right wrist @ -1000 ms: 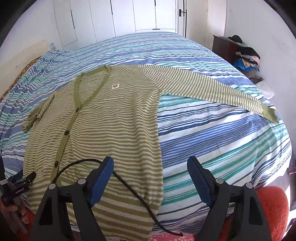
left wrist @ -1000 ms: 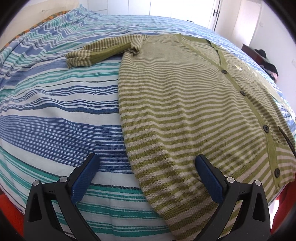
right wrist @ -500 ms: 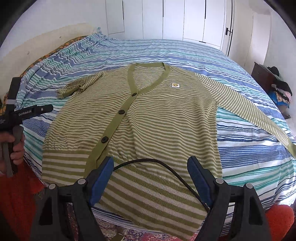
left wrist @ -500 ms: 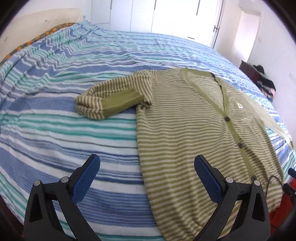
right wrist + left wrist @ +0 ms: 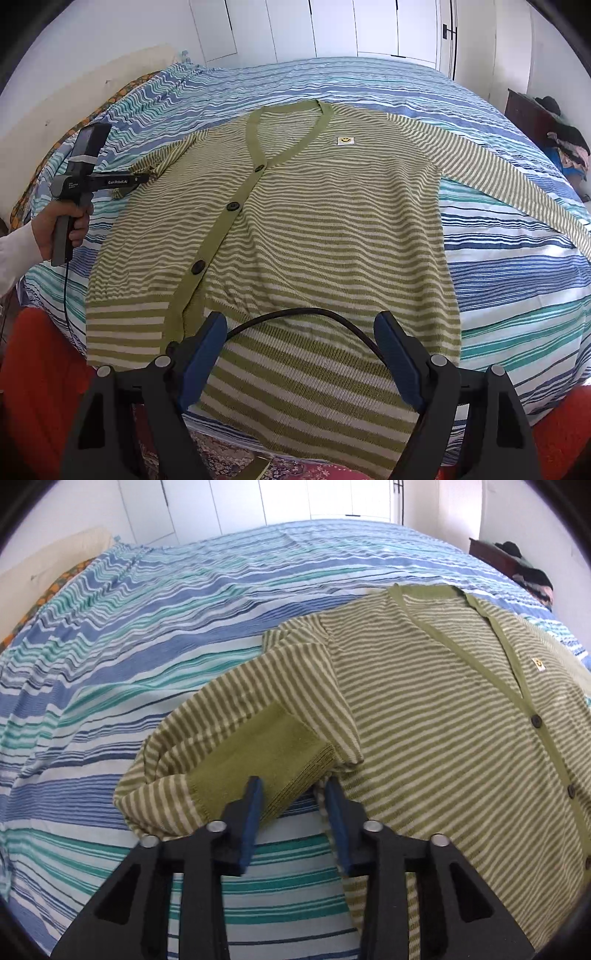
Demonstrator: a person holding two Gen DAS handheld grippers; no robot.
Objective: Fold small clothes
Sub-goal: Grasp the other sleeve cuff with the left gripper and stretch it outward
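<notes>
A green and cream striped cardigan [image 5: 314, 221] lies flat, front up, on the striped bed [image 5: 517, 288]. Its left sleeve [image 5: 236, 716] is folded back on itself, the plain green cuff [image 5: 273, 760] on top. My left gripper [image 5: 293, 805] is half closed, its jaws on either side of the cuff's near corner, not pinched on it; it also shows from the side in the right wrist view [image 5: 122, 181]. The other sleeve [image 5: 509, 177] stretches out to the right. My right gripper [image 5: 299, 350] is open and empty above the cardigan's hem.
A black cable [image 5: 303, 314] arcs across the hem between my right fingers. A dark dresser with piled clothes [image 5: 554, 125] stands at the right wall. White wardrobe doors [image 5: 332, 29] are behind the bed. The floor in front is red [image 5: 40, 369].
My left gripper moved forward to the folded sleeve and narrowed around the cuff. My right gripper shifted a little; it stays open over the hem.
</notes>
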